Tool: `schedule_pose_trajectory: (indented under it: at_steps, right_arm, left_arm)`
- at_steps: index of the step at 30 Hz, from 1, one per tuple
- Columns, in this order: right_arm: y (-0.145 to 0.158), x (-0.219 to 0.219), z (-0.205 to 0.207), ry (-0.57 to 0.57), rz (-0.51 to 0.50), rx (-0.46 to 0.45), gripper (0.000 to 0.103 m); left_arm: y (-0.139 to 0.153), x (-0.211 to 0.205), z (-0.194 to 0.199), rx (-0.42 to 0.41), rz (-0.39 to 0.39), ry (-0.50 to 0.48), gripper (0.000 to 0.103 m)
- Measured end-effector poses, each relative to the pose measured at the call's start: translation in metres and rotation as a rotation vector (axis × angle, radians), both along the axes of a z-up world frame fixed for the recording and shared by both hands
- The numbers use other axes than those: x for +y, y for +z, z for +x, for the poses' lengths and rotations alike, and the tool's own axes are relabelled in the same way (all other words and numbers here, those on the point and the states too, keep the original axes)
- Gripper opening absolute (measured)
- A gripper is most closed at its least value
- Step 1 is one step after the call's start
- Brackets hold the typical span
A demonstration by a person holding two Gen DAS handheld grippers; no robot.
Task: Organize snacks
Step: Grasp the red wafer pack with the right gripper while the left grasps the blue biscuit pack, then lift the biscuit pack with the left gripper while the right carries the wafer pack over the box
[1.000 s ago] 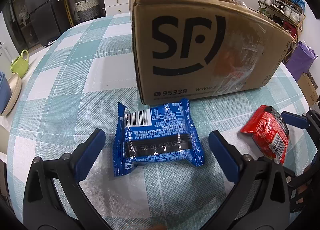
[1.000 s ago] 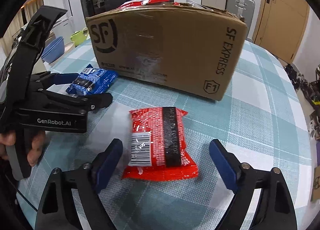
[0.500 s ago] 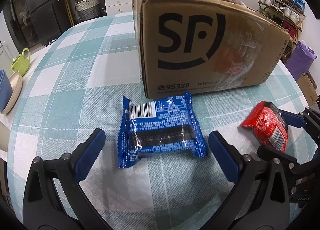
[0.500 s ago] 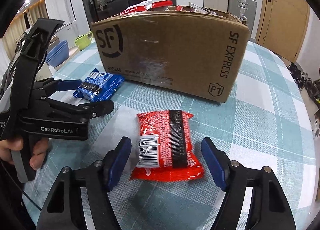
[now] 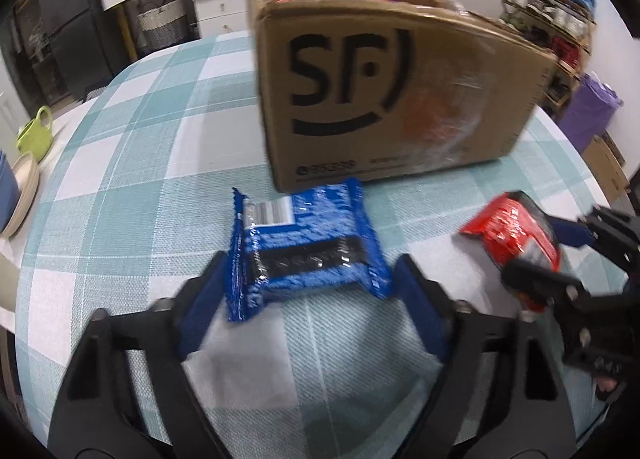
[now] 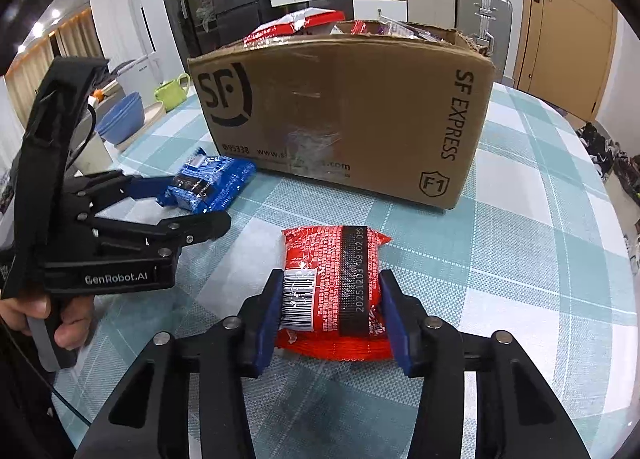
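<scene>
I am looking at a tablecloth [image 6: 520,187] checked in teal and white. My right gripper [image 6: 330,315], black with blue pads, is framing a red snack packet [image 6: 336,283] carrying a black band and a white barcode. My left gripper [image 5: 310,291], also black and blue, is flanking a blue snack packet [image 5: 304,247] with a black stripe. The cardboard box [image 6: 344,111] is showing brown with black lettering.

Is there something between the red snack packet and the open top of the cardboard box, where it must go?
Only the box's own near wall. The red packet lies on the table between the right claw pads, in front of the cardboard box. It must rise over that wall. Snacks already fill the top.
</scene>
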State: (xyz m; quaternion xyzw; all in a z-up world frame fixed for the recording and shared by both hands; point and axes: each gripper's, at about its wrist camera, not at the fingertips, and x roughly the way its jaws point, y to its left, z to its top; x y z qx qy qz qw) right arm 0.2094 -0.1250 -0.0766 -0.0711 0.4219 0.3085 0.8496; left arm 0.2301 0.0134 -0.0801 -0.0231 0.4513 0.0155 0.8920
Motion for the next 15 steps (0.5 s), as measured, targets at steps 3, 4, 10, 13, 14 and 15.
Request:
schedule_pose_trajectory:
  at_steps: [3,4,10,13,14,15]
  right_arm:
    - [0.0,0.002,-0.005,0.007,0.015,-0.007,0.045]
    - [0.0,0.001,-0.006,0.008,0.021,-0.011,0.045]
    - [0.006,-0.005,-0.012,0.004,0.049,-0.027,0.045]
    - [0.009,-0.013,-0.015,-0.005,0.075,-0.033,0.045]
    - [0.009,-0.016,-0.015,-0.008,0.087,-0.036,0.045]
    - [0.01,-0.018,-0.016,-0.009,0.098,-0.037,0.045]
  left_arm:
    - [0.003,-0.005,-0.006,-0.003,-0.007,-0.034,0.048]
    - [0.004,-0.006,-0.007,-0.001,-0.01,-0.038,0.044]
    - [0.007,-0.011,-0.013,-0.008,-0.022,-0.025,0.04]
    - [0.013,-0.014,-0.018,-0.025,-0.024,-0.024,0.04]
    - [0.015,-0.014,-0.02,-0.031,-0.024,-0.026,0.04]
    - [0.019,-0.016,-0.022,-0.04,-0.028,-0.031,0.04]
